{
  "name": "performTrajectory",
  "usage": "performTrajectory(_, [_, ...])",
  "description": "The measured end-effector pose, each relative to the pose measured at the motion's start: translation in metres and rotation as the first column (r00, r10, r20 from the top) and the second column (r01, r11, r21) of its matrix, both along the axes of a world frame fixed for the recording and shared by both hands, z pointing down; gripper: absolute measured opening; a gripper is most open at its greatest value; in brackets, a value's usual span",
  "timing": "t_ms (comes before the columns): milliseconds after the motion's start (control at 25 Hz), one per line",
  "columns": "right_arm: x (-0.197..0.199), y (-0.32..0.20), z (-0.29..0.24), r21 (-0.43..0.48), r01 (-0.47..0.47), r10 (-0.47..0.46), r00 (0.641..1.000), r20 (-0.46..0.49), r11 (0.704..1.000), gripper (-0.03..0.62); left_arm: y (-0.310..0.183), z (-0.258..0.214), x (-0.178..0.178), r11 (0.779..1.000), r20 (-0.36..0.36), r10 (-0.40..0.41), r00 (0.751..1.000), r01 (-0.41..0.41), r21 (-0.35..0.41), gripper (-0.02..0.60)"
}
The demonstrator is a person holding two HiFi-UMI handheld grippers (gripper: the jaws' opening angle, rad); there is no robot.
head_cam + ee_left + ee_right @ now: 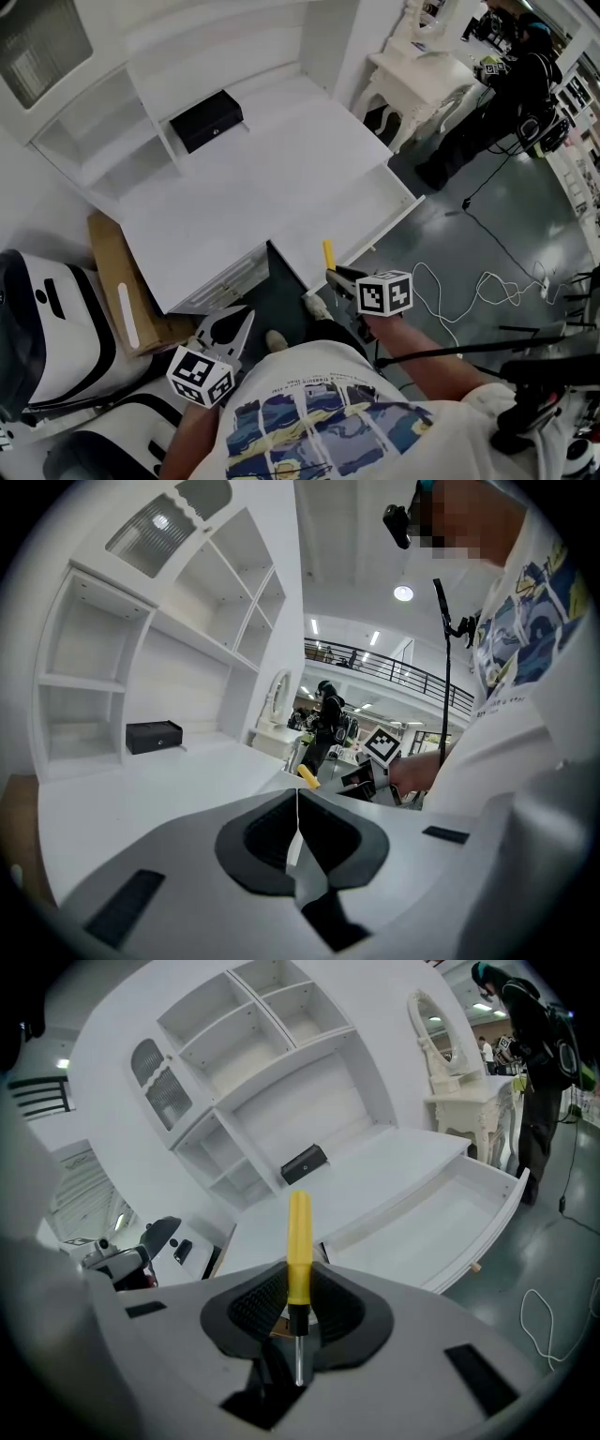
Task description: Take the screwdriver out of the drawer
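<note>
Screwdriver (299,1232) with slim yellow plastic handle is lying lengthwise in my right gripper (298,1283), which is pinching it. The handle is pointing ahead, clear of the open white drawer (450,1213) ahead-right. My left gripper (298,799) is idling pressed together.

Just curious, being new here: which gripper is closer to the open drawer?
Right. The right gripper, holding the screwdriver, is at the front edge of the drawer; the left gripper is farther left.
</note>
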State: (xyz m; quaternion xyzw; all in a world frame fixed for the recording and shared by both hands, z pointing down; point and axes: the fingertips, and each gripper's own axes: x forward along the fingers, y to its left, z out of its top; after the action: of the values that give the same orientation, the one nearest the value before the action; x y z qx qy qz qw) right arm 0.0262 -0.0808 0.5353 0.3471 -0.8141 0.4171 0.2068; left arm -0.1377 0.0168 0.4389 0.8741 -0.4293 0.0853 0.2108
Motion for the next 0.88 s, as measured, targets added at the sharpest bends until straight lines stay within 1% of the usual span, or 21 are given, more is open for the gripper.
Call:
performTrajectory(480, [-0.004, 0.012, -0.007, 0.02, 0.029, -0.029, 1.0, -0.008, 0.999, 0.095, 0.008, -0.002, 0.002, 1.0, -0.001, -0.002, 1.0, 0.002, 0.0, 0.014])
performTrajectory(880, [-0.012, 0.013, -0.006, 0.029, 0.05, -0.049, 0.999, -0.015, 0.998, 0.095, 0.007, 0.002, -0.004, 1.0, -0.003, -0.011, 1.0, 0.011, -0.009, 0.014])
